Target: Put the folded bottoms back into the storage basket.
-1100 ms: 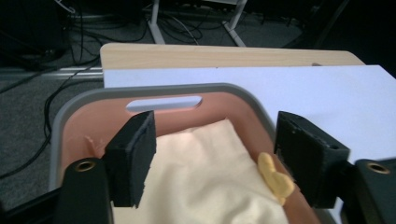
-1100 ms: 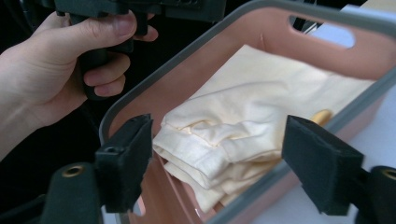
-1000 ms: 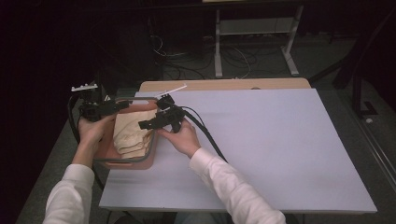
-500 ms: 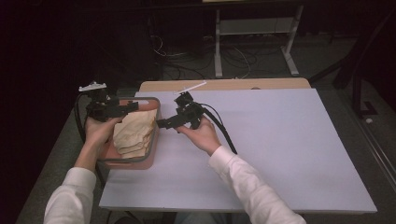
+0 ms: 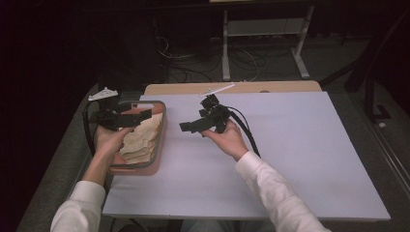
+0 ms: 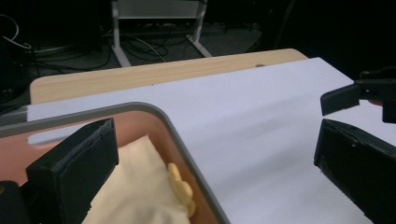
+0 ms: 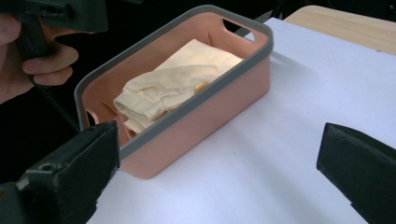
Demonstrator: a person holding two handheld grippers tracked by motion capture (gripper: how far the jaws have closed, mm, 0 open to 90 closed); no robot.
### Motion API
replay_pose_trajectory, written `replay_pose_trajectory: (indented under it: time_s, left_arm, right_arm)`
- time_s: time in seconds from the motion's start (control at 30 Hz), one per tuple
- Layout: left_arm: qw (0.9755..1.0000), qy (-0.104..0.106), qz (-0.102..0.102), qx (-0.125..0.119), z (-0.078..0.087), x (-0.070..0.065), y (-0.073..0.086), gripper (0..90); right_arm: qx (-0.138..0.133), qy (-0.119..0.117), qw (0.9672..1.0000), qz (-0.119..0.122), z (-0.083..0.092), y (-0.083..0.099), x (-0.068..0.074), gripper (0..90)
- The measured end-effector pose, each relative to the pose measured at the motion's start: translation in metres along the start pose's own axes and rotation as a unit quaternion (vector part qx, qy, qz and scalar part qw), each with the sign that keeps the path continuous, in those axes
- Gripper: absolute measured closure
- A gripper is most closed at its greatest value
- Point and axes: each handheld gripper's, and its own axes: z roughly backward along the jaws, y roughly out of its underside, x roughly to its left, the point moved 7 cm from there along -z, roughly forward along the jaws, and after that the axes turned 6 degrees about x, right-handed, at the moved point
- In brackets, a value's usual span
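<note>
At the left of the high view, the folded cream cloth (image 5: 140, 140) lay inside the pink basket (image 5: 159, 145) on the worktop (image 5: 300, 154). Left tongs (image 5: 138, 117) hovered spread above it; right tongs (image 5: 189, 126) hung spread just beside, both empty, apparently clear of the load.

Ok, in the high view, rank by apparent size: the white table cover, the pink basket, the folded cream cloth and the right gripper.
1. white table cover, by far the largest.
2. pink basket.
3. folded cream cloth, lying inside the basket.
4. right gripper; it looks close in size to the cloth and is held nearer the camera, so ranks 3 and 4 are unsure.
</note>
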Motion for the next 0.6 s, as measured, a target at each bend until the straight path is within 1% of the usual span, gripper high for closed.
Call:
replay_pose_trajectory:
  time_s: [0.2,0.3,0.4,0.5,0.6]
  left_arm:
    - [0.9998,0.012,-0.017,0.004,-0.003,-0.014,0.004,0.0]
    - [0.9996,0.019,-0.023,0.003,-0.004,-0.022,0.005,0.0]
    - [0.9994,0.024,-0.026,0.006,-0.006,-0.028,0.007,0.0]
    - [0.9990,0.025,-0.035,0.008,-0.007,-0.034,0.009,0.0]
    - [0.9988,0.030,-0.038,0.008,-0.009,-0.040,0.011,0.0]
  right_arm:
    - [-0.006,0.008,0.9999,-0.002,0.013,0.007,-0.009,0.0]
    - [-0.008,0.012,0.9999,0.000,0.019,0.011,-0.013,0.0]
    - [-0.011,0.015,0.9998,0.000,0.026,0.015,-0.017,0.0]
    - [-0.013,0.017,0.9998,0.000,0.032,0.019,-0.020,0.0]
    - [-0.016,0.021,0.9996,0.000,0.038,0.024,-0.024,0.0]
